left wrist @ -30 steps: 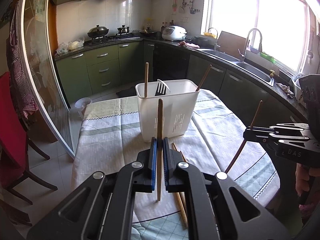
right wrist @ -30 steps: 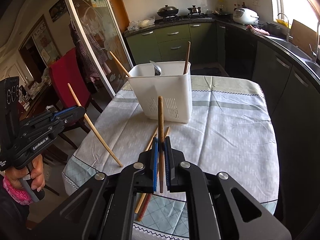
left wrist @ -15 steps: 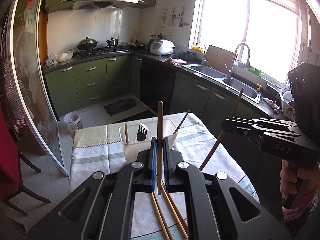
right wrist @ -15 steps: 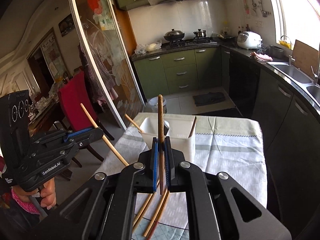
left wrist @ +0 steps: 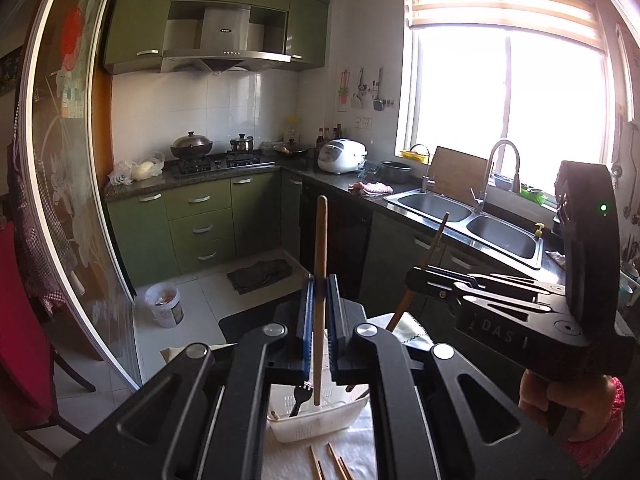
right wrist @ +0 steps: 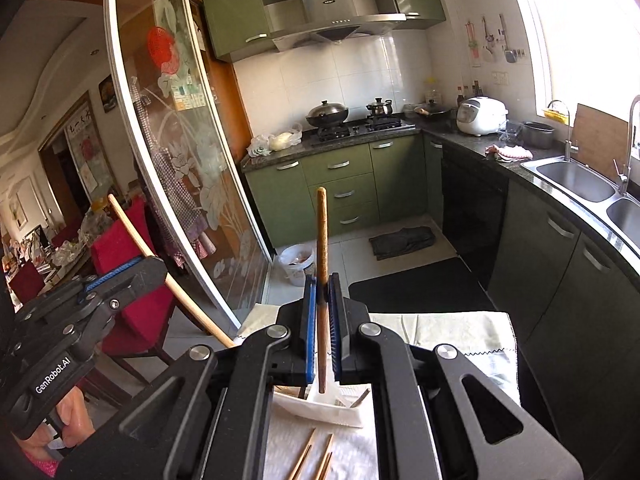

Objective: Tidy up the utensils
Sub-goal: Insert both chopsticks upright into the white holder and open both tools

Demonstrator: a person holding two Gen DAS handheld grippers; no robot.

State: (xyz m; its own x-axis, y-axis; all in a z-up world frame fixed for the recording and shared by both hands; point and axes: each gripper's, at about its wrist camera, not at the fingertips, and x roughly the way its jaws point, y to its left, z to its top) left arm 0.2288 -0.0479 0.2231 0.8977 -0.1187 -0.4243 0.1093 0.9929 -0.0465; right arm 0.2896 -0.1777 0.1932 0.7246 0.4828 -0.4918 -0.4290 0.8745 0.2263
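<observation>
My left gripper is shut on a light wooden chopstick, held upright high above the white utensil basket. The basket holds a black fork and chopsticks. My right gripper is shut on a darker wooden chopstick, also upright above the basket. Each gripper shows in the other's view: the right one at right with its chopstick, the left one at left with its chopstick. Loose chopsticks lie on the tablecloth in front of the basket.
The table with its pale cloth lies below, mostly hidden by the grippers. A glass sliding door and red chairs stand at left. Green cabinets, stove and sink line the back and right.
Both grippers have risen well above the table with their chopsticks and tilted up. The basket has dropped low in both views, now partly hidden under the fingers.
</observation>
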